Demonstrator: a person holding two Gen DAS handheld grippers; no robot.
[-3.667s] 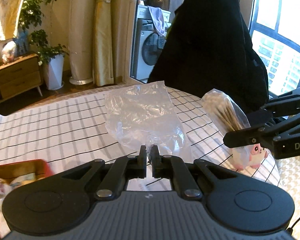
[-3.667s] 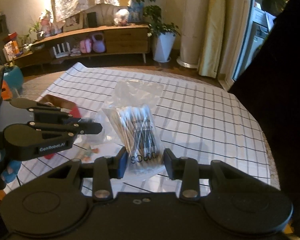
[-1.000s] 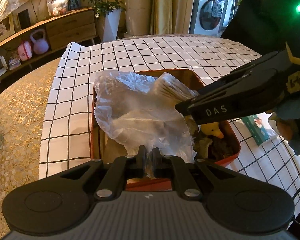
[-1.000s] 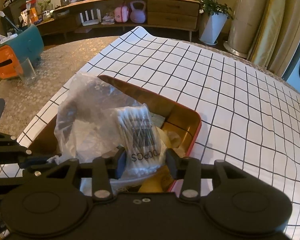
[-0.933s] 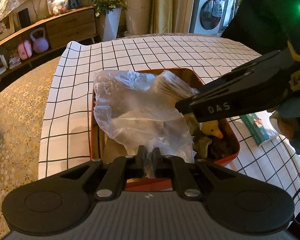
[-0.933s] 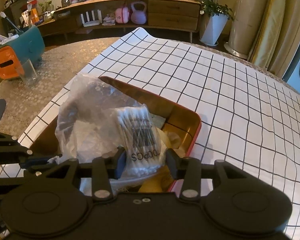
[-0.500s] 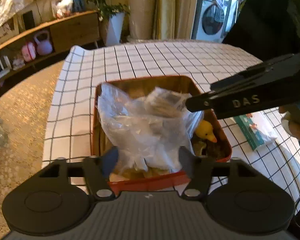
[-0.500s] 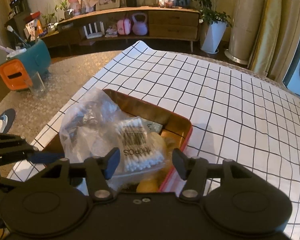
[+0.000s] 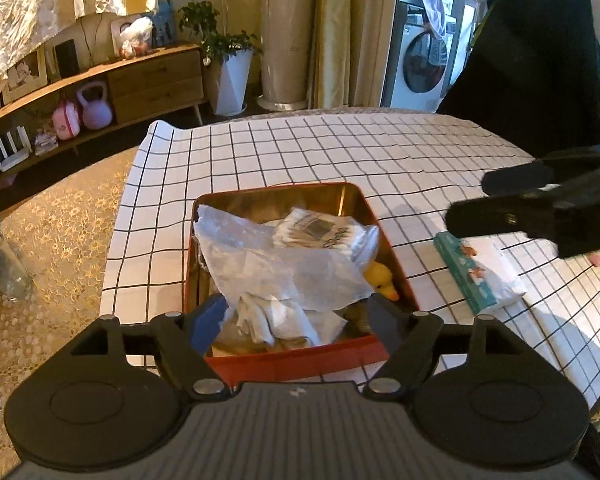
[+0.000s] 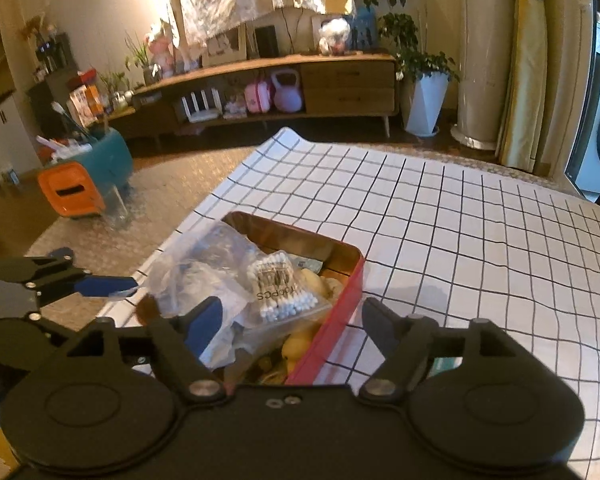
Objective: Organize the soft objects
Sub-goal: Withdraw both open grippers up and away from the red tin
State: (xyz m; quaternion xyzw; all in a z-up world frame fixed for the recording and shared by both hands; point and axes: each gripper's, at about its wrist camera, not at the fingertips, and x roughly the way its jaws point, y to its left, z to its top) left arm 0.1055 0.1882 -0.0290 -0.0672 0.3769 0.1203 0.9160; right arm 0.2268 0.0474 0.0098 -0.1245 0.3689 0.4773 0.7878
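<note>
Nearest to each camera, both claws stand spread with nothing pressed between their pads: the left claw [image 9: 296,320] is opening above the near end of the red rectangular metal tin [image 9: 300,358], and the right claw [image 10: 292,320] is opening too, over the tin's near corner. Just beyond the fingers, the crumpled clear plastic bag [image 9: 276,268] lies loose across the tin, and the clear packet of white cotton swabs [image 10: 282,290] rests on top of the other contents, tilted toward the far wall. Beside it a yellow rubber duck [image 9: 382,280] peeks out from under the plastic. So the placing step looks finished, with both soft items dropped and free of the pads. To the right of the tin, on the white black-gridded cloth over the worktop [image 9: 380,152], sits a white-and-teal tissue pack [image 9: 480,272], apart from the tin and below the right claw as seen from the left wrist. That pack is probably the next thing to collect, which would call for lowering one claw over it and closing gently. Farther off, a wooden sideboard [image 10: 300,80] lines the wall.
</note>
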